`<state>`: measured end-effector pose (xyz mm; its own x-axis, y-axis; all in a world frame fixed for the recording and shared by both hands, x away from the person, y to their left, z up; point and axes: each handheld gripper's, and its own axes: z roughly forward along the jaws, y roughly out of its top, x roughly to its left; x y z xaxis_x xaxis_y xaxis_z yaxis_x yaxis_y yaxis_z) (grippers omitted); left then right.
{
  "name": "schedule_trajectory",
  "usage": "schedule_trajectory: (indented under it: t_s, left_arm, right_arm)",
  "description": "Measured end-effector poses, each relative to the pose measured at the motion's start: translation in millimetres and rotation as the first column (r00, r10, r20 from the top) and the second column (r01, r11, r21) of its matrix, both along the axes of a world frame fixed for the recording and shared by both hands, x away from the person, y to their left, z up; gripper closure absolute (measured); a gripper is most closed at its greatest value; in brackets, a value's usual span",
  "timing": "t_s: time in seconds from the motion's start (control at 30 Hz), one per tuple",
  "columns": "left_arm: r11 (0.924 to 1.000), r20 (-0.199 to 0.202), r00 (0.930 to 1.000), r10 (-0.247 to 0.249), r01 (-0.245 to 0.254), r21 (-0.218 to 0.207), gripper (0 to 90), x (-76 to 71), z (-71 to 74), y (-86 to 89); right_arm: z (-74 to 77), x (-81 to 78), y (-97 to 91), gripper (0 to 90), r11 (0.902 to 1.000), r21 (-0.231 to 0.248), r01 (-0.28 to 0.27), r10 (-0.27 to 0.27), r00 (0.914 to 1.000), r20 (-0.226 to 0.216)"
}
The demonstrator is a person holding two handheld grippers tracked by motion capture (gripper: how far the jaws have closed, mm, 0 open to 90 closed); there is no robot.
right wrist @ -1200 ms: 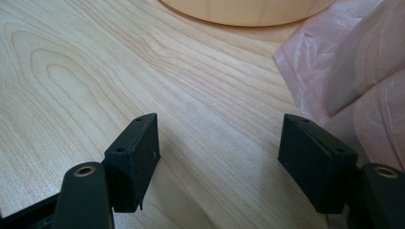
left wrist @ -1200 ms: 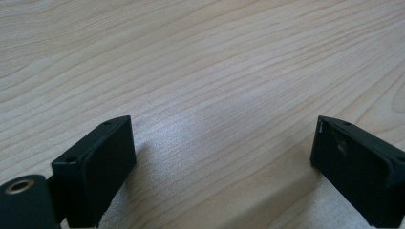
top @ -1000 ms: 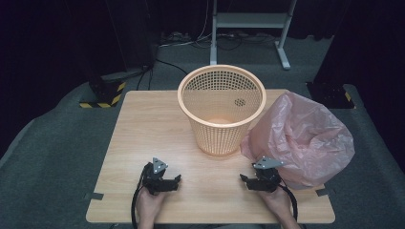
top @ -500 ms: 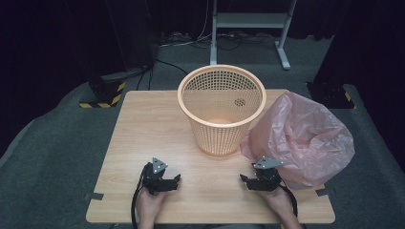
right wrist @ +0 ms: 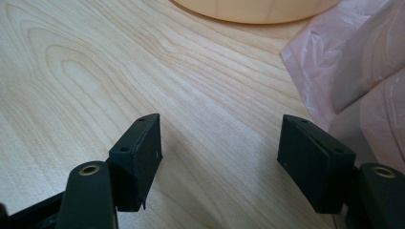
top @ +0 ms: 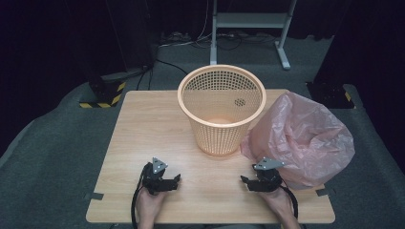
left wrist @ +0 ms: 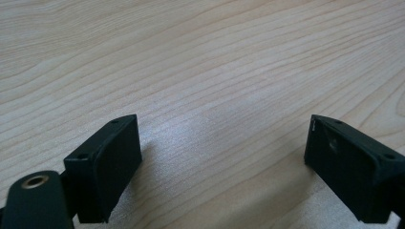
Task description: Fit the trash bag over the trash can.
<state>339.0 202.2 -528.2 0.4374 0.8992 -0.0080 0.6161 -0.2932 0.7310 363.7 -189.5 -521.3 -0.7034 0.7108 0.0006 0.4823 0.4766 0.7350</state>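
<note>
An orange mesh wastebasket (top: 221, 109) stands upright on the wooden table (top: 143, 129), a little behind the middle. A crumpled pink plastic bag (top: 305, 138) lies to its right, touching it. Near the front edge my left gripper (top: 177, 180) rests on the table, open, with bare wood between its jaws (left wrist: 222, 157). My right gripper (top: 244, 181) rests front right, open and empty, just left of the bag. In the right gripper view the bag (right wrist: 358, 71) lies beside the right jaw and the basket's base (right wrist: 253, 9) is at the top.
A person's hands (top: 148, 207) hold both grippers from the front edge. Grey carpet surrounds the table. A metal stand (top: 248, 21) and cables lie on the floor behind, and a dark cabinet with a yellow-black striped base (top: 102, 98) stands at back left.
</note>
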Motion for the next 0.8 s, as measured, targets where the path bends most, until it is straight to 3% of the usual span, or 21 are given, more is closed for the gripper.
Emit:
schedule_trajectory:
  t_s: [0.33, 0.5, 0.63, 0.8]
  left_arm:
    - [1.0, 0.0, 1.0, 0.0, 0.0, 0.0, 12.2, 0.0, 0.0, 0.0]
    - [1.0, 0.0, 1.0, 0.002, -0.002, -0.001, 12.4, -0.1, 0.0, 0.1]
    - [1.0, 0.0, 1.0, 0.002, -0.002, -0.002, 12.4, -0.1, 0.0, 0.1]
    - [1.0, 0.0, 1.0, 0.002, -0.002, -0.001, 12.5, -0.1, 0.1, 0.2]
  right_arm:
    - [11.4, -8.5, -1.9, 33.8, 0.9991, 0.032, -0.027, 0.026, 0.9994, 0.024]
    - [23.5, -13.0, -2.4, 35.4, 0.997, 0.066, -0.041, 0.039, 0.9988, 0.031]
    - [34.6, -17.5, -0.3, 36.5, 0.9957, 0.075, -0.056, 0.051, 0.9969, 0.059]
    - [46.5, -19.3, -1.2, 38.0, 0.9949, 0.078, -0.064, 0.058, 0.9962, 0.065]
